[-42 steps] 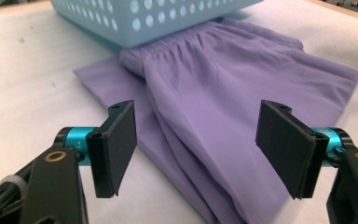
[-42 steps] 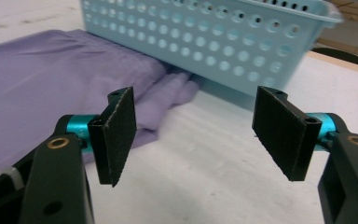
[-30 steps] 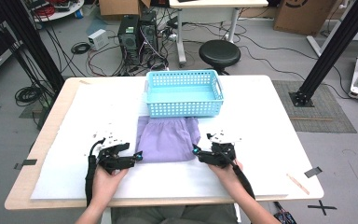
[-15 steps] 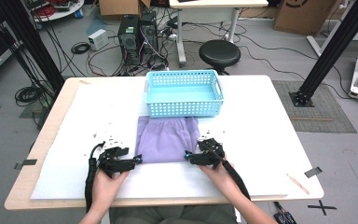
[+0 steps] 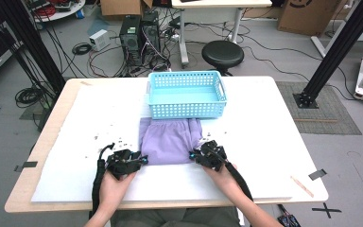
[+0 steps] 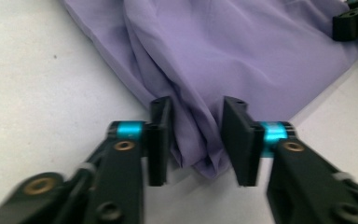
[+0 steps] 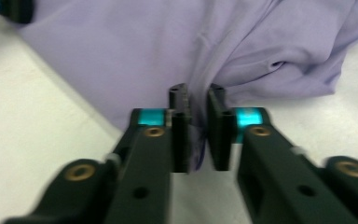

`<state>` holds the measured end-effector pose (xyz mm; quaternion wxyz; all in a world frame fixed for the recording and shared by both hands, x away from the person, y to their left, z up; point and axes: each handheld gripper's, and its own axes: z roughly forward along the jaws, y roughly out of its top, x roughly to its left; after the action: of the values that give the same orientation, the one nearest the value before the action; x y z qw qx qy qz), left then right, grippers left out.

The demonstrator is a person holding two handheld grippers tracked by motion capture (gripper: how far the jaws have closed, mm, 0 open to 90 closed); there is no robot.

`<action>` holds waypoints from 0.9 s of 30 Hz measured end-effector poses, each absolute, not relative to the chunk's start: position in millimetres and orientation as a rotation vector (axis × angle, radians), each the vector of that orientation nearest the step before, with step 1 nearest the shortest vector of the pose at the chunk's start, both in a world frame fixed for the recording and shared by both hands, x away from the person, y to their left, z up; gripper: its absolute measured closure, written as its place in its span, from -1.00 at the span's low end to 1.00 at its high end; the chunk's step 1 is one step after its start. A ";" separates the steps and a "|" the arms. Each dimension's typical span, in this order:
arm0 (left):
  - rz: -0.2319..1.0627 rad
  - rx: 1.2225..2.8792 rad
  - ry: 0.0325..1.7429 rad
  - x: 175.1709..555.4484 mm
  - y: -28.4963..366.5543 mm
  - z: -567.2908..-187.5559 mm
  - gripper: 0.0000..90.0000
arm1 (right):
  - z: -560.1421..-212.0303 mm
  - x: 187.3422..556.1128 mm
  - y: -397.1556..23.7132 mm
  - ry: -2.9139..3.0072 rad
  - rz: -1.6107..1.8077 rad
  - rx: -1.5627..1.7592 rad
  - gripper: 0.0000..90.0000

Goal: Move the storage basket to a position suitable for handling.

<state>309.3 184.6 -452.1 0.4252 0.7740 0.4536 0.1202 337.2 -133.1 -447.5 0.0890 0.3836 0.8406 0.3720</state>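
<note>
A purple cloth lies flat on the white mat, its far edge against a light blue basket. My left gripper is at the cloth's near left corner and my right gripper at its near right corner. In the left gripper view the jaws have just been closing and bunch the cloth corner into folds between the pads. In the right gripper view the jaws have just been closing too. They now stand almost together, pinching a thin fold of the cloth.
The basket stands at the middle back of the white mat and holds nothing that I can see. A stool, computer towers and cables are on the floor beyond the table. A thin wooden stick lies near the table's front right corner.
Both grippers' jaws have closed onto the near corners of the cloth. The right hand has edged slightly inward to the left. The cloth and basket have stayed put.
</note>
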 end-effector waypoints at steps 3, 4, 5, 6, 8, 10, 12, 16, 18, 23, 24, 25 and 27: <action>0.271 1.937 1.118 312.3 180.3 -452.1 0.76 | -447.7 338.5 -137.2 2.510 1.130 1.155 0.92; 0.267 1.939 1.112 312.9 177.7 -452.2 0.79 | -447.8 338.2 -138.9 2.508 1.127 1.147 0.92; 0.262 1.942 1.107 313.1 175.0 -452.1 0.80 | -447.7 337.5 -140.5 2.501 1.126 1.146 0.93; 0.260 1.949 1.095 313.4 172.8 -452.1 0.81 | -447.8 337.1 -142.8 2.493 1.126 1.144 0.93; 0.241 1.951 1.084 313.2 167.3 -452.2 0.82 | -447.5 335.9 -148.5 2.484 1.122 1.151 0.93; 0.224 1.963 1.064 312.7 161.6 -452.2 0.82 | -447.4 334.5 -158.8 2.474 1.125 1.168 0.93; 0.213 1.969 1.050 312.0 154.4 -452.1 0.82 | -447.1 333.5 -162.0 2.469 1.127 1.180 0.93; 0.190 1.989 1.008 312.4 139.4 -452.2 0.82 | -447.0 328.0 -175.6 2.452 1.118 1.194 0.93; 0.180 2.000 0.985 312.2 132.1 -452.2 0.82 | -447.0 324.3 -183.7 2.439 1.124 1.203 0.93; 0.149 2.023 0.931 308.8 114.4 -452.3 0.82 | -447.1 310.4 -201.7 2.429 1.124 1.230 0.93; 0.143 2.029 0.923 308.1 112.2 -452.1 0.82 | -447.5 306.1 -206.1 2.418 1.121 1.229 0.93; 0.134 2.030 0.917 306.7 109.0 -452.1 0.83 | -447.4 303.7 -208.8 2.415 1.119 1.234 0.93; 0.122 2.043 0.896 303.4 103.9 -451.8 0.83 | -447.2 297.8 -216.0 2.404 1.127 1.247 0.93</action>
<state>303.4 103.9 -451.8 0.4383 0.8218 0.3606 0.0491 297.8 -216.0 -447.2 0.1041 0.4230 0.8150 0.3820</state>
